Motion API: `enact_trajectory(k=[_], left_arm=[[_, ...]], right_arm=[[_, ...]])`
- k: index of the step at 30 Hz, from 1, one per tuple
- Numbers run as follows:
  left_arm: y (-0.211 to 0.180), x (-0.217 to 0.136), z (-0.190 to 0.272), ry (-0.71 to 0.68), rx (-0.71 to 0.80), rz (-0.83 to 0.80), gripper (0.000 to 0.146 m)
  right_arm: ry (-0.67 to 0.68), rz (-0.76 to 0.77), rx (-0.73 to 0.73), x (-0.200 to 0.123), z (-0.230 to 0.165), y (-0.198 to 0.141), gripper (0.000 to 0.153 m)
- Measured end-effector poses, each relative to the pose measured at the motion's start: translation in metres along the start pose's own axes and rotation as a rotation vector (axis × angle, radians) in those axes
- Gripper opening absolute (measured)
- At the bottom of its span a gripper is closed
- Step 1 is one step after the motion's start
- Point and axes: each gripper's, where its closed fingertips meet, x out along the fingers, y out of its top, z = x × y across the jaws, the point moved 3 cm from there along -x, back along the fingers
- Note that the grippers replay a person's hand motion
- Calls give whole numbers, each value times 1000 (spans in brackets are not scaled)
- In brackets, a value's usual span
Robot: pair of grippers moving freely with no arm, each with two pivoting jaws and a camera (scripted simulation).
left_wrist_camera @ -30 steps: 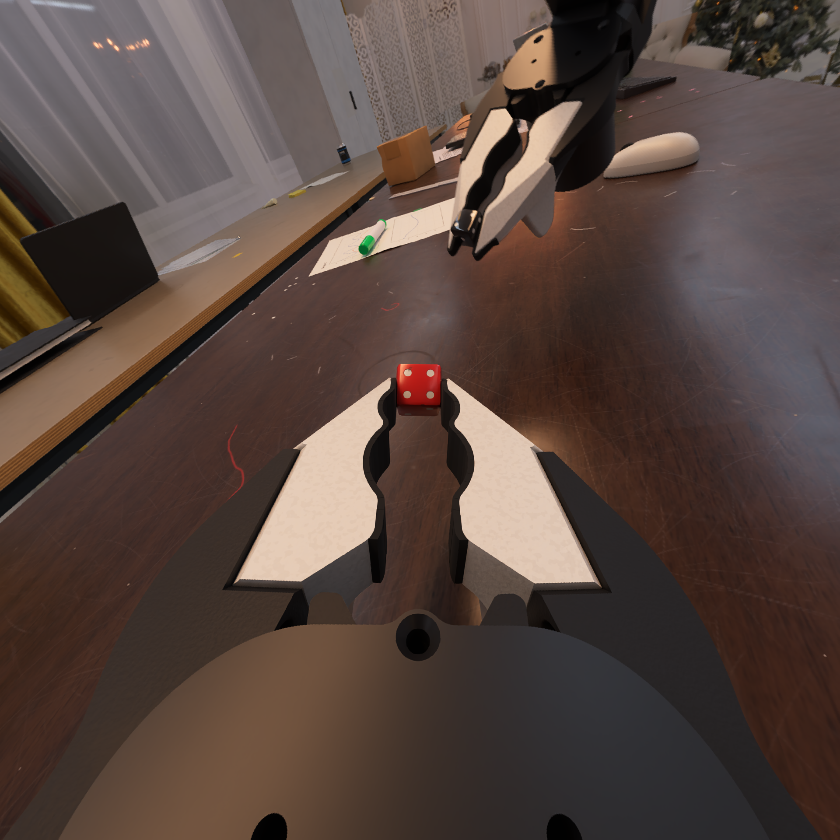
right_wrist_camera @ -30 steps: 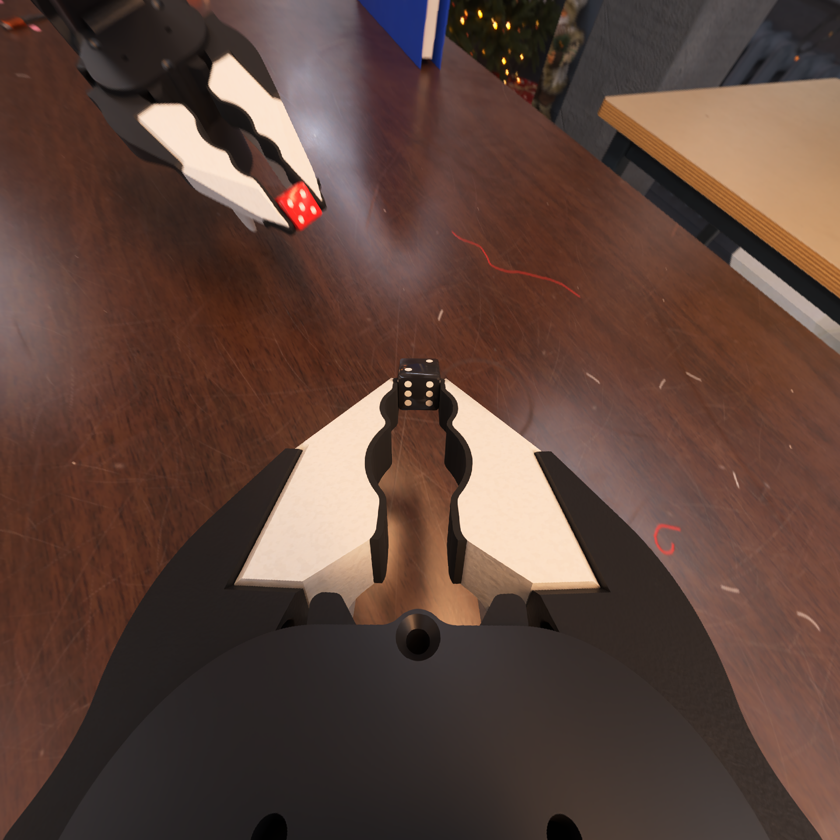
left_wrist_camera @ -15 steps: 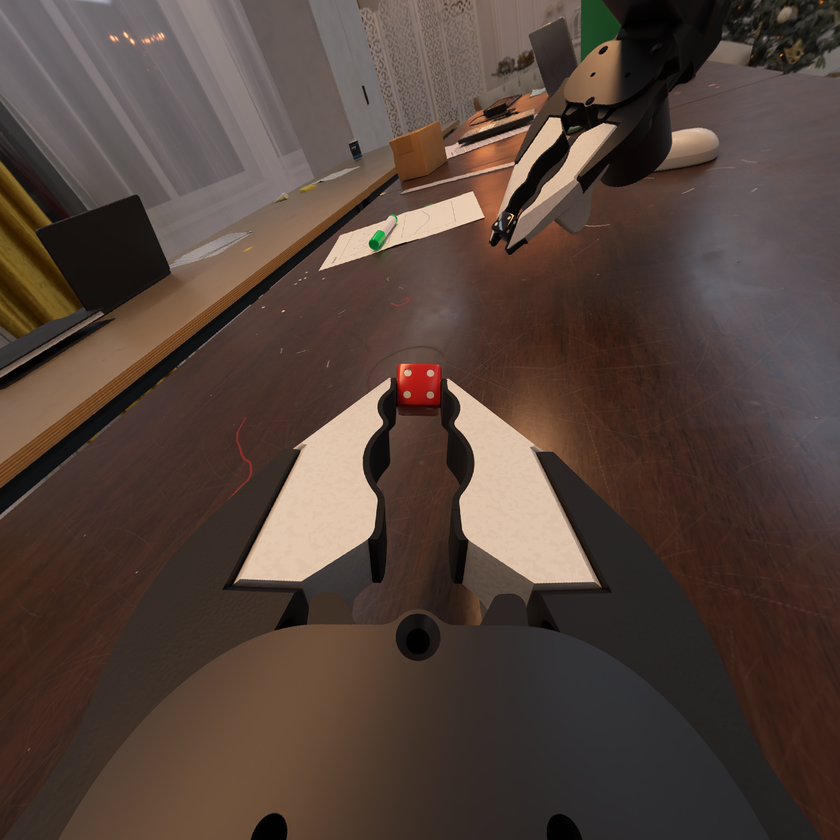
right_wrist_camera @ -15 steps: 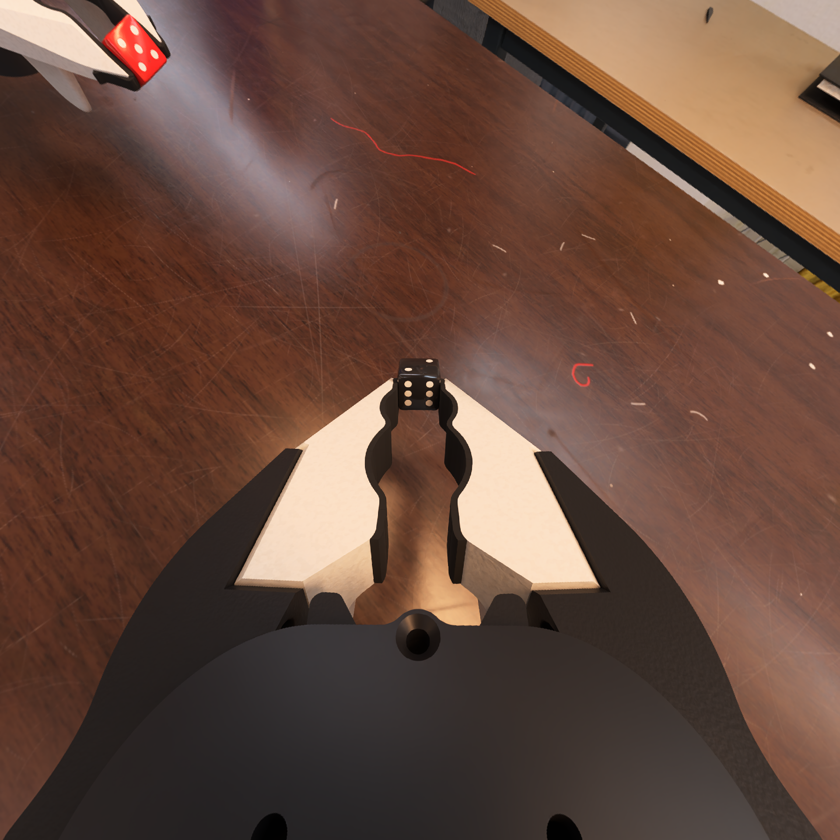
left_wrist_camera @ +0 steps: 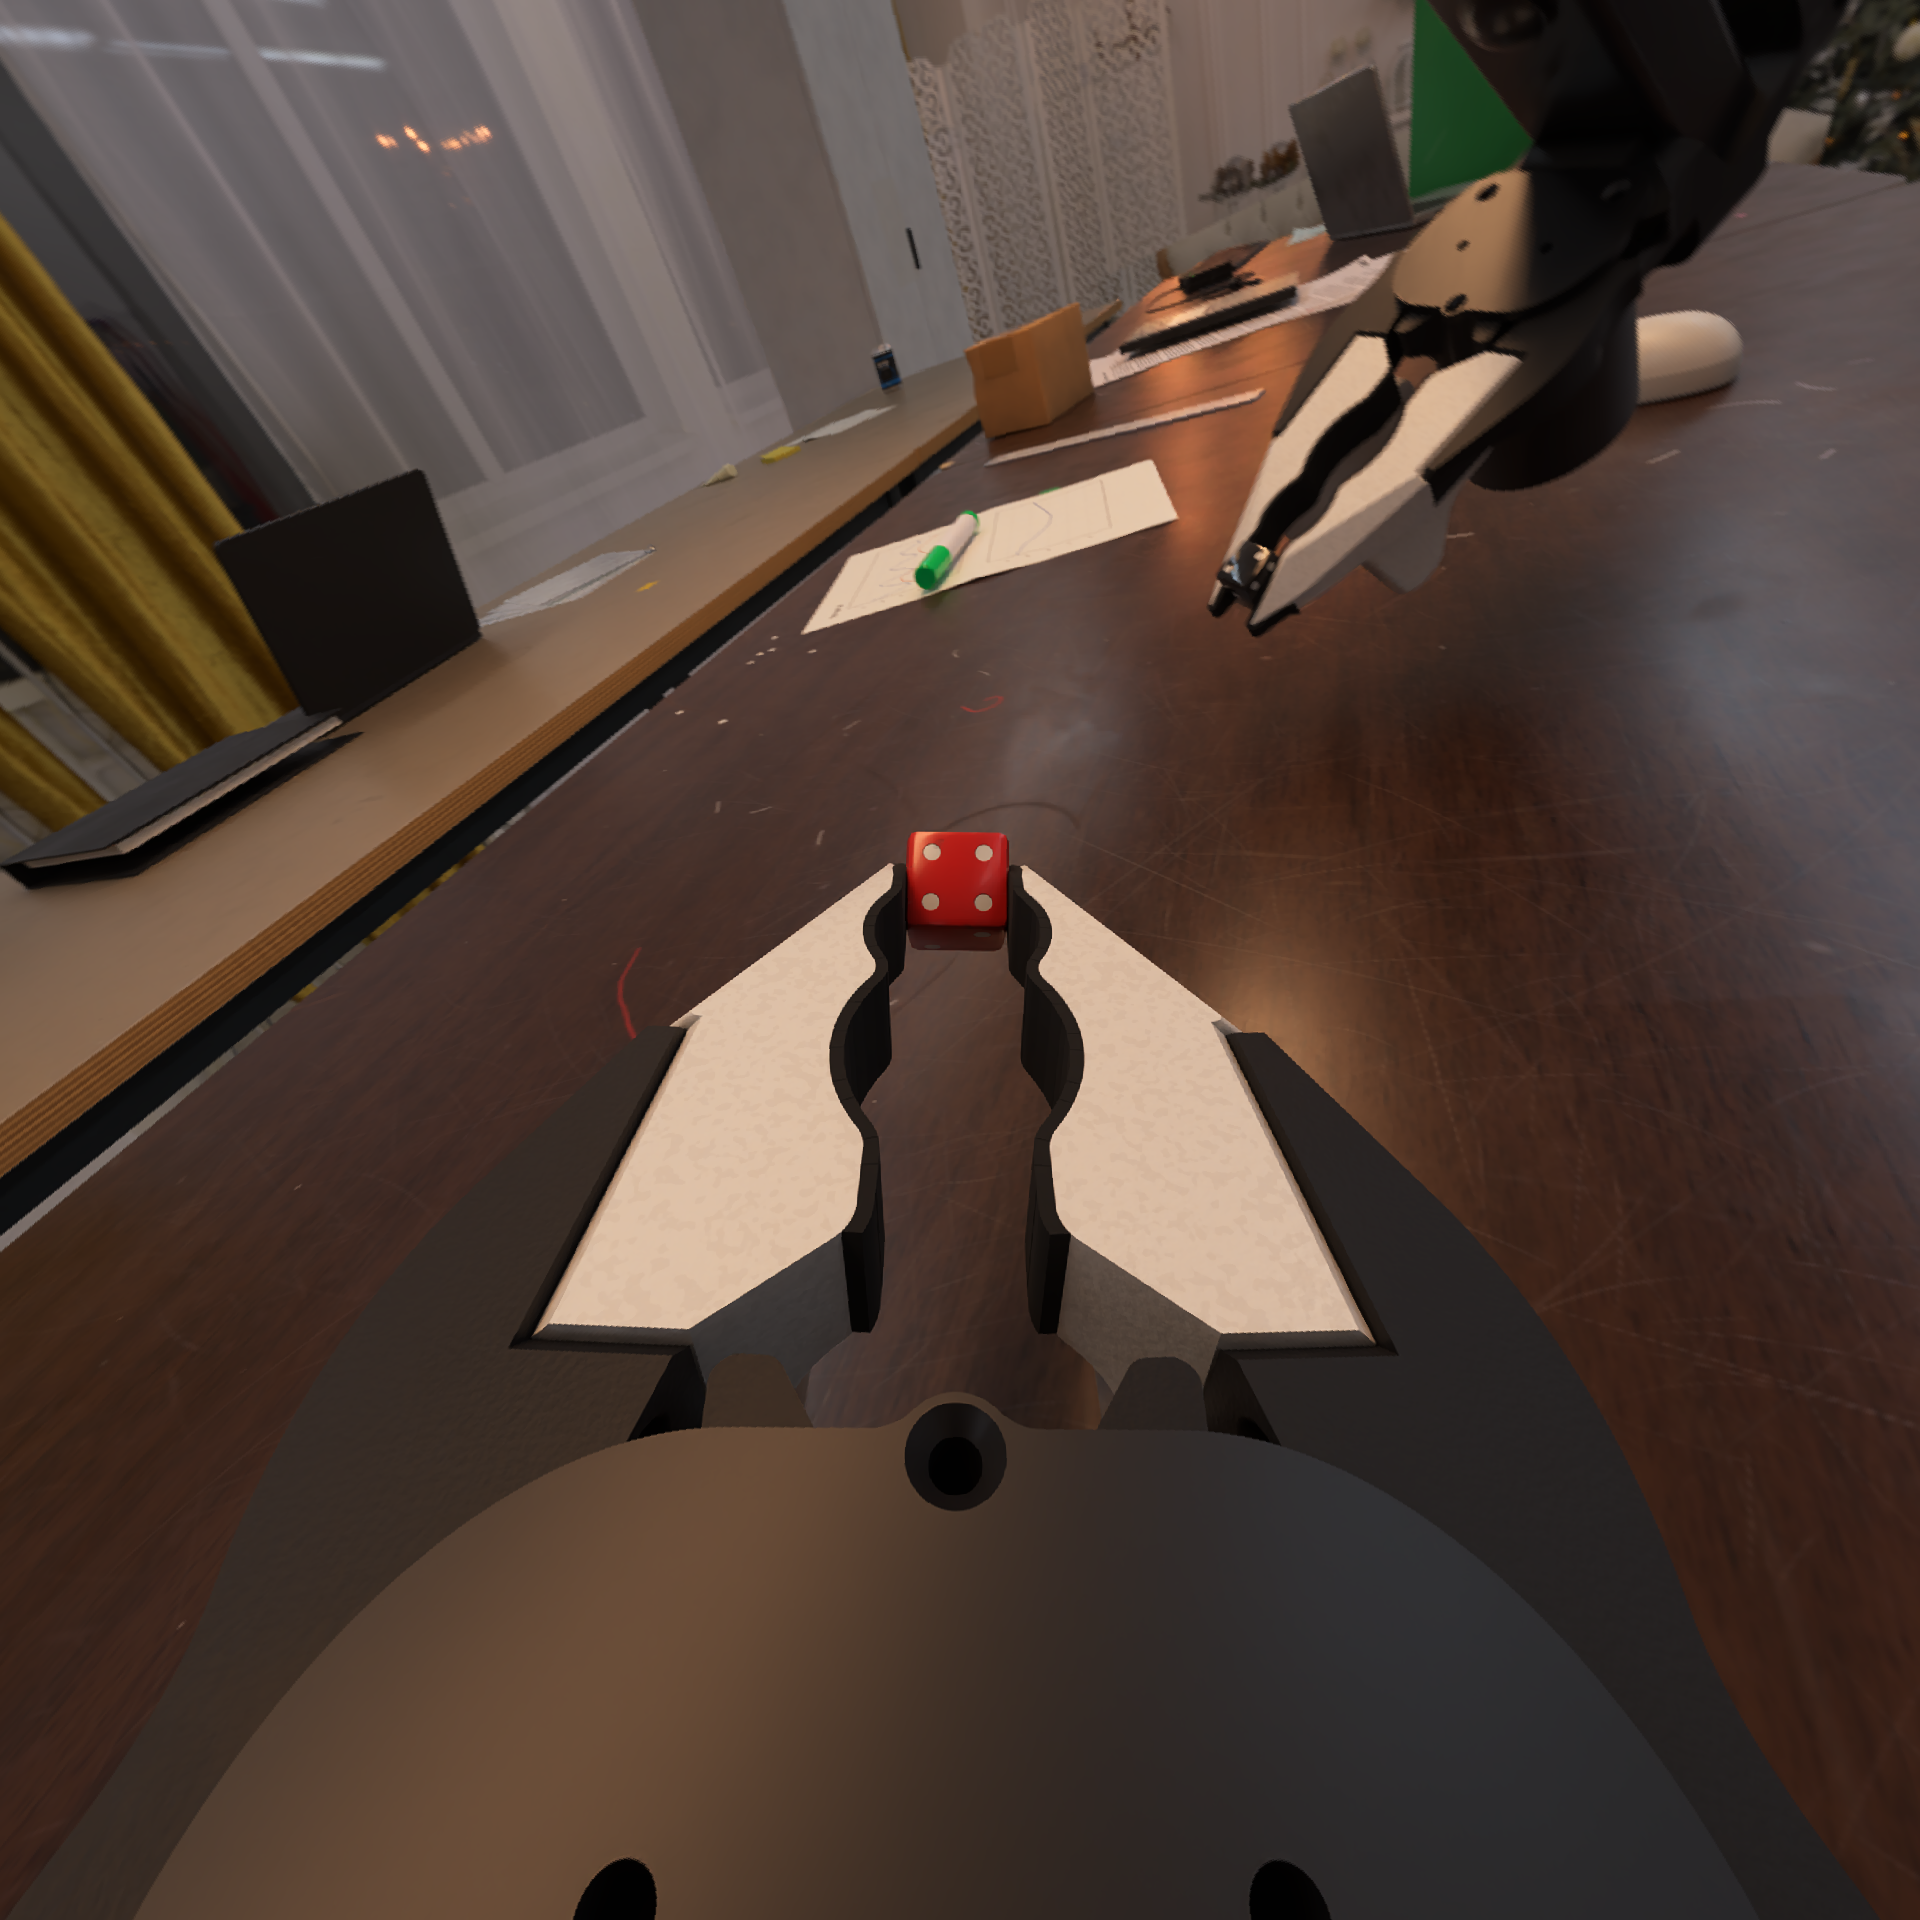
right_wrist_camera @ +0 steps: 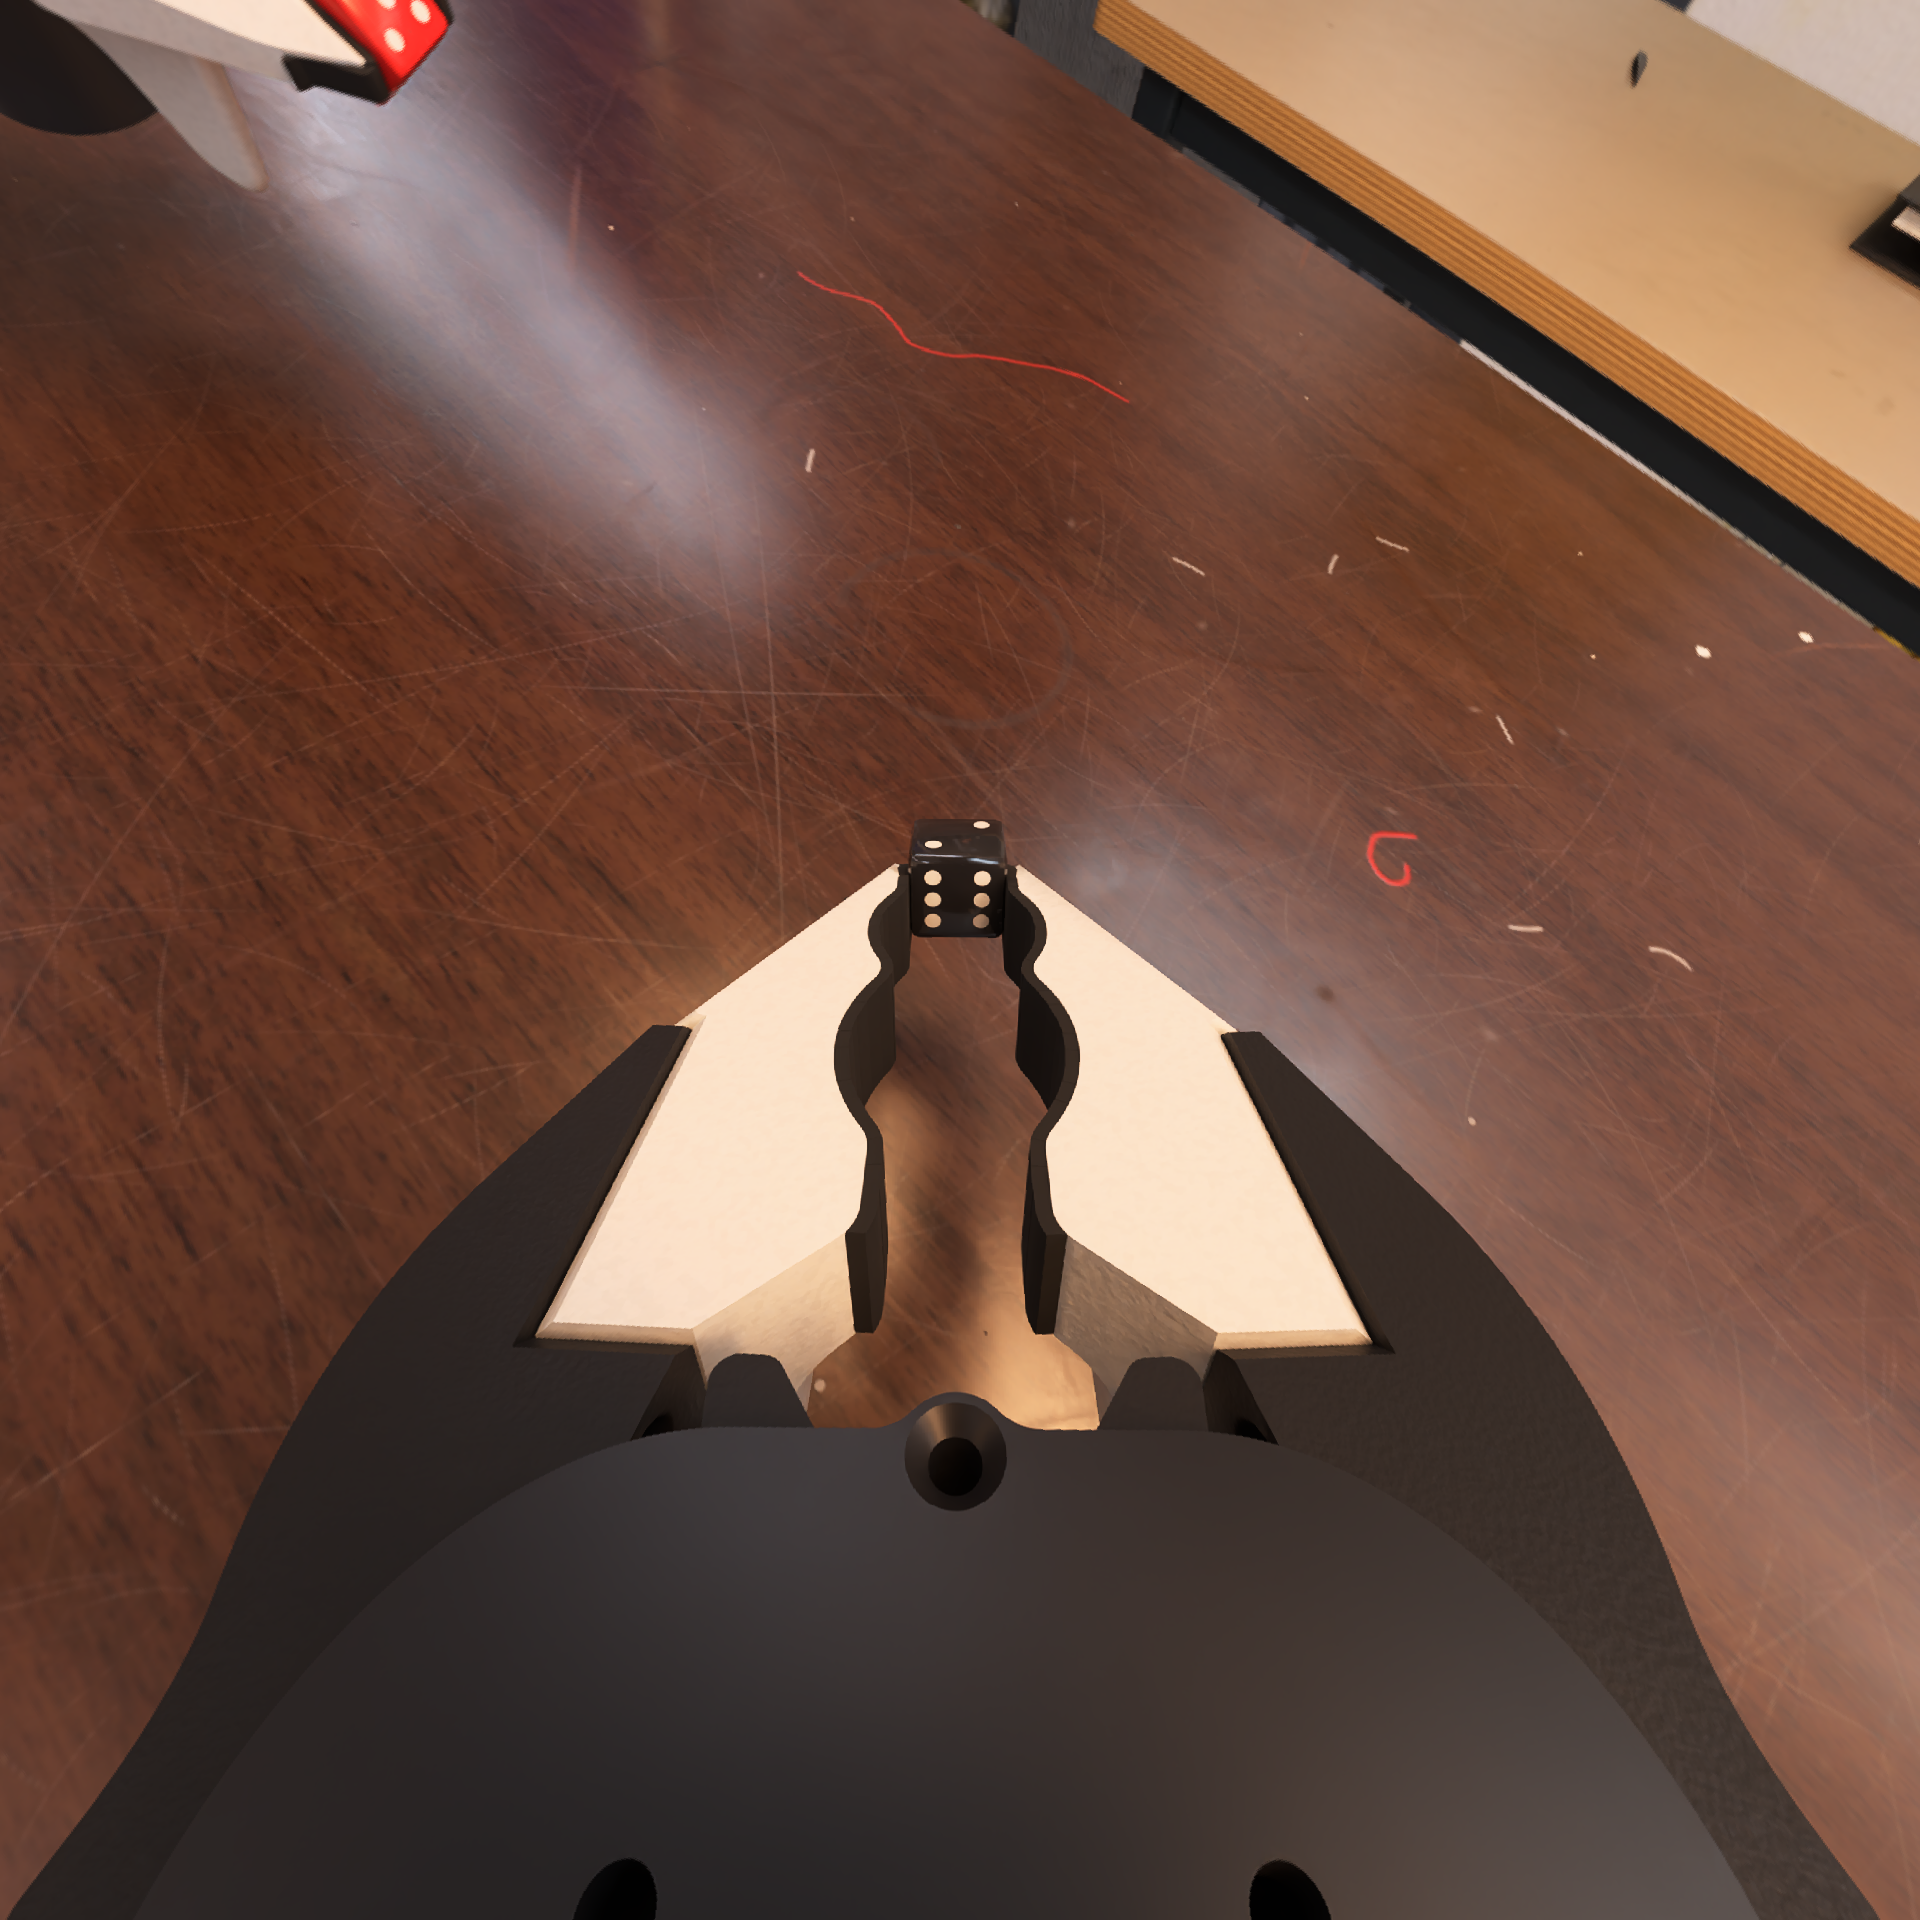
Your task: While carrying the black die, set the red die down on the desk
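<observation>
We see an office or meeting room: a long, scratched dark-brown wooden desk (left_wrist_camera: 1558, 935) carries a white paper sheet (left_wrist_camera: 1049, 525) with a green marker (left_wrist_camera: 943, 551); beside the desk, a pale plywood side table (left_wrist_camera: 312, 831) fronts sheer white curtains (left_wrist_camera: 364, 260).
</observation>
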Motion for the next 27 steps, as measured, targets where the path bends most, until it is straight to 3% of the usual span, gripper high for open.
enact_trajectory(k=[11,27], left_arm=[[4,-21,-37,165,-64,79,18],[-9,-20,-41,163,-133,86,18]], right_arm=[[-52,136,-73,6,-12,13,16],[-277,293,-139,0,-6,26,16]])
